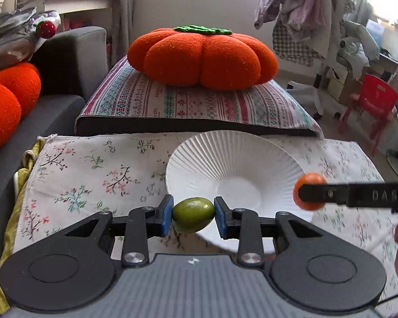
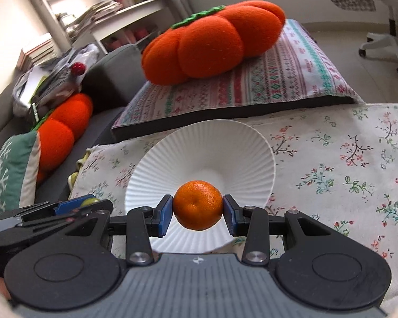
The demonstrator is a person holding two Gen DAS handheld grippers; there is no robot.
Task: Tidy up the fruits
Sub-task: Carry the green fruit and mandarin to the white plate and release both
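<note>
My left gripper [image 1: 193, 216] is shut on a green fruit [image 1: 193, 214] and holds it over the near left rim of a white ribbed plate [image 1: 236, 153]. My right gripper [image 2: 197, 209] is shut on an orange mandarin [image 2: 198, 205] above the near part of the same plate [image 2: 199, 145]. In the left wrist view the mandarin [image 1: 309, 191] and the right gripper's finger [image 1: 358, 193] show at the plate's right edge. In the right wrist view the left gripper [image 2: 74, 204] shows at the plate's left edge with a sliver of the green fruit [image 2: 89, 201].
The plate sits on a floral cloth [image 1: 92, 169]. Behind it lies a striped cushion [image 1: 193, 103] with an orange pumpkin pillow [image 1: 201, 55] on top. A grey sofa with more orange pillows [image 1: 10, 98] is at the left. A red chair [image 1: 371, 100] stands at the far right.
</note>
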